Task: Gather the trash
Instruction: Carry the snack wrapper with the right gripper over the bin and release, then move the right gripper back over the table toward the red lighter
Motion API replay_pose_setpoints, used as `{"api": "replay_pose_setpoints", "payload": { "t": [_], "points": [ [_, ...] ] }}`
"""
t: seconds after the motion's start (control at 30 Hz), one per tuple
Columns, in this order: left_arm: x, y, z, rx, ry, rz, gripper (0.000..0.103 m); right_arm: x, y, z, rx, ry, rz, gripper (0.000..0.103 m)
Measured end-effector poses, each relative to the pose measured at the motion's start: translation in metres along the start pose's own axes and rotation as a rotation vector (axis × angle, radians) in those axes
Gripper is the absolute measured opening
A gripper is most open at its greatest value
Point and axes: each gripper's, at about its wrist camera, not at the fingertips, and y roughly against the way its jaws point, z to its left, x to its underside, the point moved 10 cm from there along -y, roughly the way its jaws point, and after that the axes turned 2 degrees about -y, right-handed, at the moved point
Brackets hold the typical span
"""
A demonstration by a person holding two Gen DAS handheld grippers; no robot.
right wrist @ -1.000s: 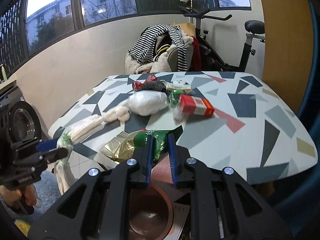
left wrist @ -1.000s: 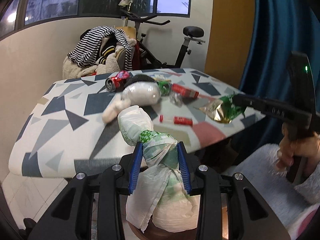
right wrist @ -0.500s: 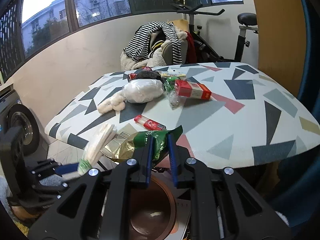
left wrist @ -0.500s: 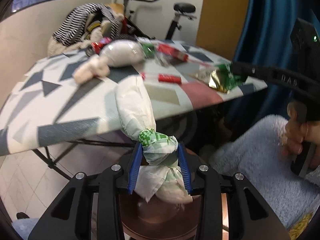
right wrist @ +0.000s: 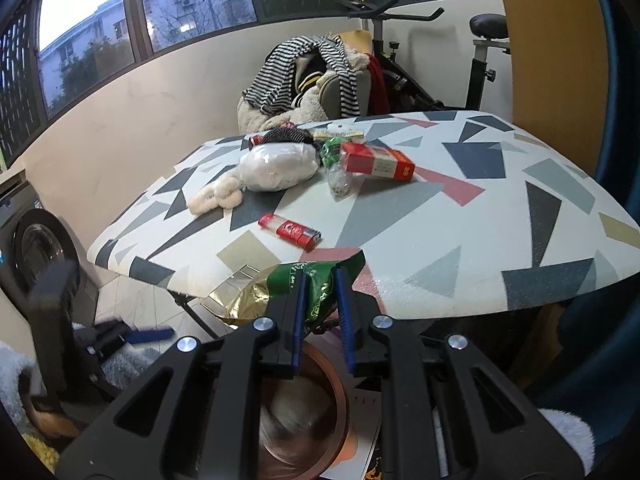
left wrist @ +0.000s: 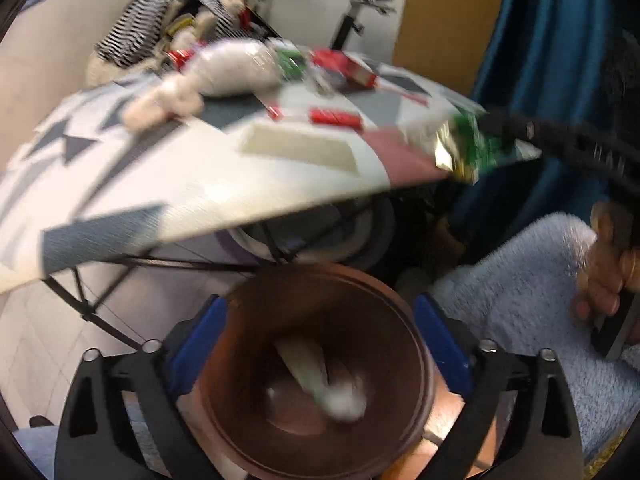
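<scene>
My left gripper [left wrist: 318, 308] hangs over the brown bin [left wrist: 416, 360], its jaws opening wide with nothing between them. The knotted white plastic bag [left wrist: 320, 380] lies blurred inside the bin. My right gripper [right wrist: 320, 292] is shut on a green and gold snack wrapper [right wrist: 280, 288] just off the near edge of the patterned table [right wrist: 440, 240], above the bin [right wrist: 338, 396]. On the table lie a red box [right wrist: 376, 162], a full white bag [right wrist: 276, 166], a small red packet [right wrist: 290, 232] and a cream fluffy piece [right wrist: 216, 198].
An exercise bike [right wrist: 480, 60] and a heap of striped clothes [right wrist: 304, 68] stand behind the table. A washing machine [right wrist: 28, 248] is at the left, a blue curtain [left wrist: 540, 60] at the right. A hand [left wrist: 604, 276] and pale fluffy cloth [left wrist: 520, 300] are beside the bin.
The left gripper sank below the table edge to the bin, then its jaws parted and the white bag dropped in. The right gripper came down a little with the wrapper.
</scene>
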Motion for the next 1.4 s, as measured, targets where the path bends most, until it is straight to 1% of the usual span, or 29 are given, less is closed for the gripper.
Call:
{"api": "replay_pose_setpoints", "payload": {
  "t": [0.07, 0.13, 0.2, 0.23, 0.3, 0.4, 0.43, 0.5, 0.53, 0.57, 0.7, 0.83, 0.93, 1.07, 1.13, 1.17, 1.27, 1.3, 1.4],
  "points": [
    [-0.006, 0.014, 0.011, -0.041, 0.016, -0.034, 0.097, 0.005, -0.005, 0.005, -0.008, 0.012, 0.022, 0.019],
    [-0.014, 0.028, 0.025, -0.091, 0.045, -0.079, 0.097, 0.01, -0.011, 0.012, -0.02, 0.035, 0.046, 0.019],
    [-0.02, 0.043, 0.039, -0.133, 0.076, -0.125, 0.097, 0.018, -0.019, 0.024, -0.042, 0.08, 0.084, 0.019],
    [-0.023, 0.051, 0.047, -0.162, 0.09, -0.146, 0.097, 0.021, -0.021, 0.028, -0.047, 0.092, 0.094, 0.019],
    [-0.028, 0.066, 0.061, -0.225, 0.108, -0.192, 0.097, 0.033, -0.03, 0.044, -0.07, 0.149, 0.142, 0.019],
    [-0.03, 0.082, 0.075, -0.27, 0.132, -0.227, 0.097, 0.048, -0.042, 0.059, -0.087, 0.207, 0.195, 0.019],
    [-0.03, 0.085, 0.079, -0.277, 0.136, -0.231, 0.097, 0.054, -0.046, 0.065, -0.096, 0.221, 0.211, 0.019],
    [-0.028, 0.089, 0.084, -0.295, 0.146, -0.233, 0.097, 0.071, -0.061, 0.076, -0.124, 0.227, 0.272, 0.019],
    [-0.027, 0.089, 0.085, -0.296, 0.147, -0.233, 0.097, 0.076, -0.065, 0.08, -0.129, 0.229, 0.289, 0.019],
    [-0.026, 0.091, 0.086, -0.297, 0.146, -0.233, 0.097, 0.087, -0.073, 0.086, -0.132, 0.237, 0.326, 0.019],
    [-0.022, 0.093, 0.092, -0.303, 0.153, -0.234, 0.097, 0.108, -0.09, 0.098, -0.148, 0.243, 0.4, 0.019],
    [-0.019, 0.092, 0.1, -0.312, 0.178, -0.231, 0.097, 0.118, -0.099, 0.102, -0.142, 0.237, 0.44, 0.019],
    [-0.019, 0.096, 0.108, -0.33, 0.198, -0.244, 0.097, 0.12, -0.103, 0.103, -0.136, 0.229, 0.444, 0.02],
    [-0.02, 0.096, 0.111, -0.328, 0.212, -0.253, 0.097, 0.12, -0.106, 0.101, -0.122, 0.228, 0.448, 0.024],
    [-0.022, 0.097, 0.11, -0.31, 0.214, -0.266, 0.097, 0.12, -0.107, 0.1, -0.113, 0.231, 0.45, 0.041],
    [-0.023, 0.097, 0.109, -0.299, 0.214, -0.276, 0.097, 0.12, -0.107, 0.098, -0.101, 0.233, 0.449, 0.063],
    [-0.025, 0.098, 0.106, -0.287, 0.202, -0.295, 0.097, 0.114, -0.103, 0.097, -0.072, 0.248, 0.412, 0.091],
    [-0.026, 0.098, 0.105, -0.294, 0.194, -0.301, 0.097, 0.11, -0.101, 0.096, -0.063, 0.248, 0.396, 0.097],
    [-0.027, 0.094, 0.103, -0.286, 0.189, -0.295, 0.097, 0.103, -0.096, 0.09, -0.04, 0.239, 0.375, 0.097]
  ]
}}
